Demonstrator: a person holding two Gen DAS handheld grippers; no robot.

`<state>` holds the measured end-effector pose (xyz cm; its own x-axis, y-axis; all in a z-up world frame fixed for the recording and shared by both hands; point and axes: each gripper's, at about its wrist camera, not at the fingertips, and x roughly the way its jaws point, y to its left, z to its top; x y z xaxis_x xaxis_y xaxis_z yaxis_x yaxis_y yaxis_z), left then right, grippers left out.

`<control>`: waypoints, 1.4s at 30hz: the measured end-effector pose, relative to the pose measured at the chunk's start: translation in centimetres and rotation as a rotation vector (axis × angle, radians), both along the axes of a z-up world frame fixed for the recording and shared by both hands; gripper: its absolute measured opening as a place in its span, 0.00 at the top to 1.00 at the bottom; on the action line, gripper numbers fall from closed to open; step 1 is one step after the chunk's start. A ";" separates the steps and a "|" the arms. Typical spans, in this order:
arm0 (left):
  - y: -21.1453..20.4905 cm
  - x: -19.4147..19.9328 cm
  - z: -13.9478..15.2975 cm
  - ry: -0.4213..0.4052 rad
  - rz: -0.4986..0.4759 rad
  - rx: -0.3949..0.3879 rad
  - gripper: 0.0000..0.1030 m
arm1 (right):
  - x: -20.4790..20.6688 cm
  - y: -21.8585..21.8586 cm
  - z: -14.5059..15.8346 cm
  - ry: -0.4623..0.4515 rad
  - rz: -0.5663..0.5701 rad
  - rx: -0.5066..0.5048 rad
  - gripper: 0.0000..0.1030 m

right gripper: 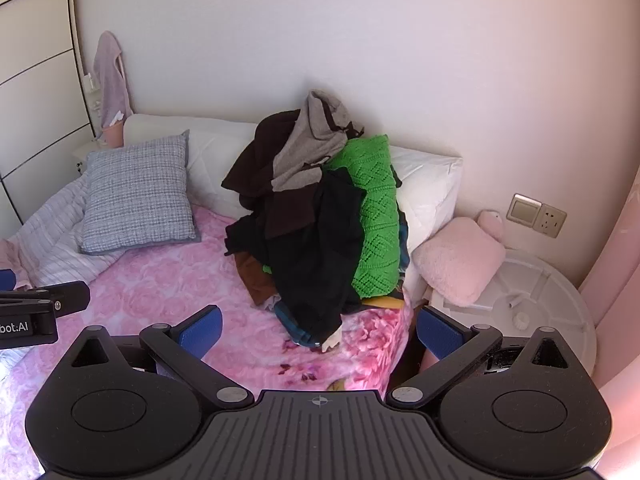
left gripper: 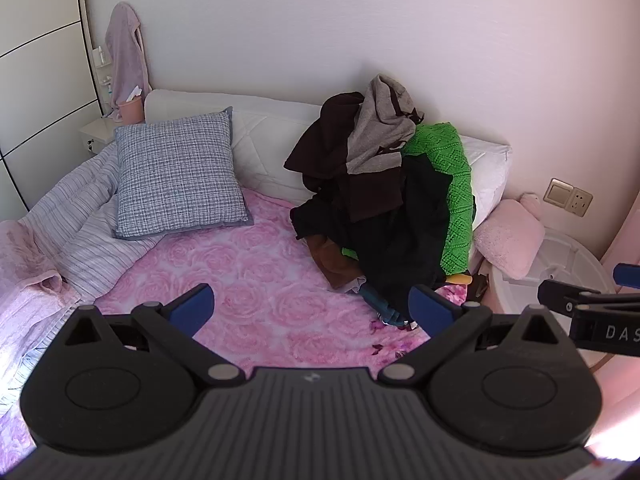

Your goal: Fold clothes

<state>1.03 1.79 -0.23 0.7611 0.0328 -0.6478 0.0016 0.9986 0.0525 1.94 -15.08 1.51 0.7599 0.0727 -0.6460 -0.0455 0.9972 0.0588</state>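
Two grippers, both empty, nothing folded yet; the step in hand looks like picking the first garment off the heap. Left wrist view: left gripper (left gripper: 312, 312) has its jaws spread wide with only pink rose bedspread (left gripper: 256, 264) between them, hovering over the bed, angled down. The clothes pile (left gripper: 384, 208) sits ahead and to the right, leaning against the white headboard cushion (left gripper: 264, 136): brown piece and grey top (left gripper: 380, 128) on the crest, green knit (left gripper: 452, 184) down the right flank, black garment (left gripper: 404, 240) draped over the front, tan piece (left gripper: 332, 260) poking out at the base. The checked pillow (left gripper: 176, 176) is well left of the pile, so the open bedspread between them is the obvious folding area. The right gripper's finger shows at the right edge. Right wrist view: right gripper (right gripper: 318, 330) is also jaws apart, nothing between the pads; the pile is dead ahead, with the black garment's lower hem near the bed edge just beyond the fingertips. The pink plush cushion (right gripper: 460, 260) and white round lid (right gripper: 560, 304) sit off the right side of the bed. My suggestion: take one top layer only, the grey top or the black one, pinching a single edge (shoulder or hem), not a bunch. Lift up and back so the layers beneath don't drag along or slide off the bed corner. The green knit likely snags on fingertips, so grip it flat. Spread the piece on the clear bedspread before any fold.
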 end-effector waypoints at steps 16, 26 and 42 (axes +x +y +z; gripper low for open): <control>1.7 1.4 -0.3 0.000 -0.012 -0.008 0.01 | 1.7 2.2 0.0 0.004 -0.006 -0.015 0.02; 2.8 2.1 -0.6 0.010 -0.032 -0.013 0.01 | 2.4 3.2 -0.2 0.013 -0.020 -0.023 0.02; 3.2 4.2 -0.7 0.019 -0.033 -0.015 0.01 | 3.9 4.1 -0.1 0.010 -0.016 -0.036 0.02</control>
